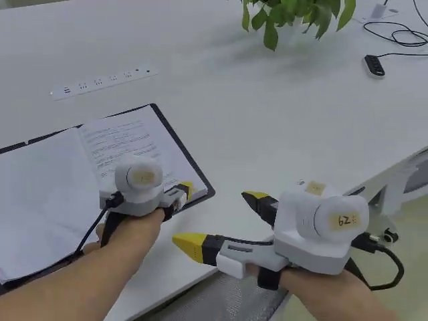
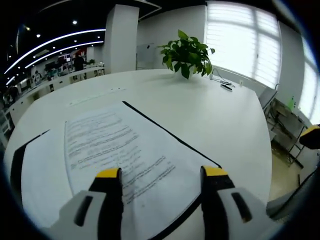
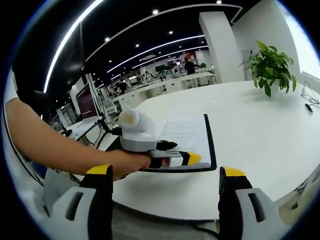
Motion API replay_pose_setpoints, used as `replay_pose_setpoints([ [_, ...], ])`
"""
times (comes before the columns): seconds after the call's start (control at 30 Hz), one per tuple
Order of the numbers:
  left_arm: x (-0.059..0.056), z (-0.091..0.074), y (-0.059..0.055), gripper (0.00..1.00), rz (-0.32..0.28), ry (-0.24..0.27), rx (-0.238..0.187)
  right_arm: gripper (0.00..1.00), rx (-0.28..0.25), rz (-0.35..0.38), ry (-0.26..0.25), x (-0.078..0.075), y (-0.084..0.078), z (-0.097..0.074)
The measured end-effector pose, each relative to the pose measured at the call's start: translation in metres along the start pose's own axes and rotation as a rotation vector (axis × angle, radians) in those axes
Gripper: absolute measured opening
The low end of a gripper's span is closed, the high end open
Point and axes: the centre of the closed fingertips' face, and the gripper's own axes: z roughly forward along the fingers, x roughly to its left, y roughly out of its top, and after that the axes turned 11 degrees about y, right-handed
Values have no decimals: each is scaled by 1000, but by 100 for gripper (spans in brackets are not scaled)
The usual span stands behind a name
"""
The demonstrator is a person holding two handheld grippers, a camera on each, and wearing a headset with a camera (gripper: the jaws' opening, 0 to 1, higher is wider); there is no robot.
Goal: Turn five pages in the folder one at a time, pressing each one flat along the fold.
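Note:
The folder [image 1: 188, 162] lies open on the white table at the left, black cover under white pages. Its right-hand printed page [image 1: 127, 144] lies flat. My left gripper [image 1: 179, 194] hovers over that page's near right corner, open. In the left gripper view its yellow-tipped jaws [image 2: 161, 175] straddle the printed page [image 2: 110, 140] with nothing between them. My right gripper [image 1: 222, 222] is off the folder, near the table's front edge, jaws spread wide and empty. The right gripper view looks past its own jaws [image 3: 166, 172] at the left gripper [image 3: 145, 140] and the folder [image 3: 187, 132].
A potted plant [image 1: 294, 17] stands at the back of the table. A white power strip [image 1: 103, 81] lies behind the folder. A black device with cables [image 1: 374, 65] sits at the far right. The table edge [image 1: 374, 180] runs diagonally beside my right hand.

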Motion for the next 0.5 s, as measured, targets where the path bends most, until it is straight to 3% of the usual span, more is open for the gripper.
replay_pose_setpoints([
  [0.07, 6, 1, -2, 59, 58, 35, -17, 86, -2, 6, 1, -1, 0, 0],
  [0.17, 4, 2, -5, 58, 46, 42, -33, 85, 2, 10, 1, -2, -1, 0],
  [0.23, 3, 2, -5, 58, 73, 44, -64, 85, 6, 11, 3, -2, -2, 0],
  [0.4, 6, 0, -6, 56, 45, 32, -118, 84, 12, 14, 14, -1, -2, 1],
  [0.5, 15, 2, -3, 47, 13, 54, -127, 84, 15, 28, 22, -2, -2, 2],
])
